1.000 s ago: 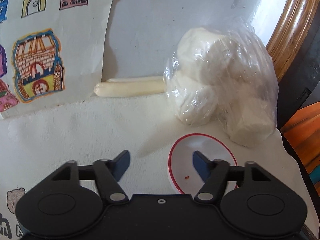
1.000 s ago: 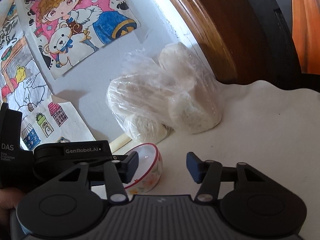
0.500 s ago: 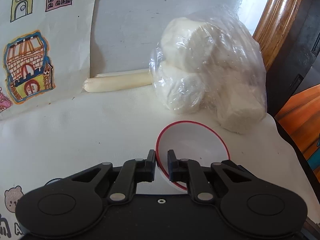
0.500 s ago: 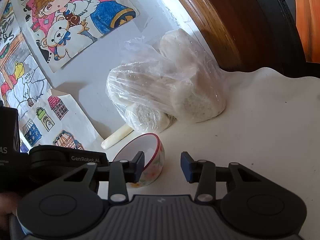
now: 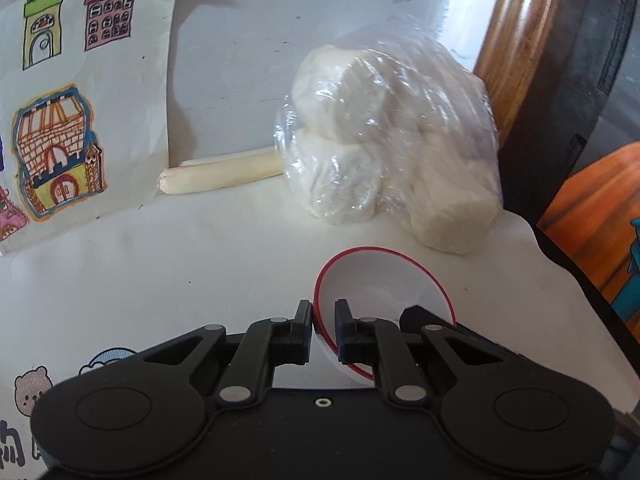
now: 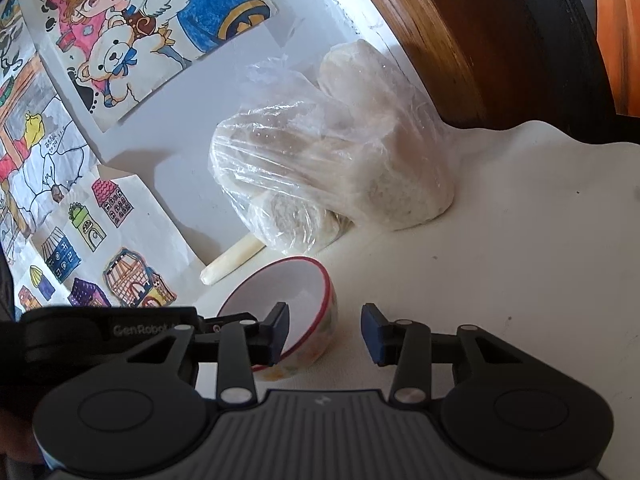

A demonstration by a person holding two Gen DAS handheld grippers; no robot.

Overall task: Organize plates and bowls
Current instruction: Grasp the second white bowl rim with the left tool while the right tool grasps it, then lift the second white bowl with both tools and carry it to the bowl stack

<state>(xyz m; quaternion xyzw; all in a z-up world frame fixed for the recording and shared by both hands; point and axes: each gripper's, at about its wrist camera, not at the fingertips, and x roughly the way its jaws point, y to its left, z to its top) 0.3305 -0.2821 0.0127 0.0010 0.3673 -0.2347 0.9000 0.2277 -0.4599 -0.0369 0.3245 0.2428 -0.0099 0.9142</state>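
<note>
A small white bowl with a red rim [image 5: 384, 288] and a flower pattern outside sits tilted at the near right of the white table. My left gripper [image 5: 323, 320] is shut on the bowl's near left rim, one finger outside and one inside. In the right wrist view the bowl [image 6: 304, 300] leans toward the wall, held by the left gripper's fingers [image 6: 276, 324]. My right gripper [image 6: 326, 334] is open and empty, its left finger in front of the bowl's mouth, its right finger over bare table.
A clear plastic bag of white buns [image 5: 396, 152] lies against the wall behind the bowl, with a pale stick [image 5: 224, 172] beside it. Children's drawings [image 5: 60, 120] hang on the wall. A wooden frame [image 5: 520, 32] and the table's right edge [image 5: 568, 264] are close.
My left gripper closed on the bowl's rim and tipped the bowl up. The right gripper narrowed slightly and stayed open beside the bowl.
</note>
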